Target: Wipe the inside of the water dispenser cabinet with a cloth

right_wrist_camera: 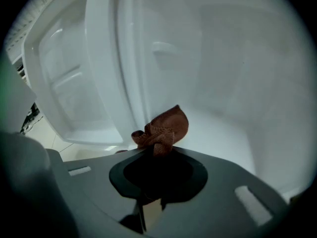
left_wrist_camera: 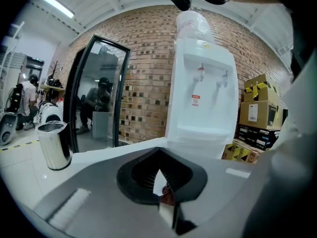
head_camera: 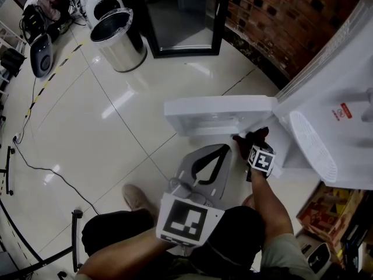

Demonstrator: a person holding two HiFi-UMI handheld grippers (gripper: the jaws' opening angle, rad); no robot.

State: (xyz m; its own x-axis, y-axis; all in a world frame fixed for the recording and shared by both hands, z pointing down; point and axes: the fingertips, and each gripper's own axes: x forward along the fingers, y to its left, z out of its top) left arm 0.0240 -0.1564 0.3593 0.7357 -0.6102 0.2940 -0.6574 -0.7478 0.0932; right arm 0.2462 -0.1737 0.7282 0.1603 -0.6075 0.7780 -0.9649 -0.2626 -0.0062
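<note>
Clearly the wiping has not begun in earnest, judging by the head view: the water dispenser [head_camera: 326, 115] stands with its lower door [head_camera: 218, 114] swung wide open, and the right tool [head_camera: 255, 143] reaches in low at the dispenser's foot, just beside the door's hinge edge; the left tool [head_camera: 217, 156] hangs a little out from the dispenser, below the open door, doing no work; in the left gripper view the dispenser [left_wrist_camera: 200, 93] stands upright ahead with its two taps facing the camera, a steel bin [left_wrist_camera: 53, 145] well off to its side, and the left tool [left_wrist_camera: 159, 175] is clenched with nothing of the task between its jaws; in the right gripper view the right tool [right_wrist_camera: 157, 150] grips a bunched brown cloth [right_wrist_camera: 163, 128], which pokes out past the jaws into the white cabinet [right_wrist_camera: 237, 83] at the dispenser's base, the door [right_wrist_camera: 64, 83] beside it; whether the cloth touches a wall I cannot tell; next, I judge, it must be pressed flat on the cabinet floor or wall and swept across, with the grip kept firm.
</note>
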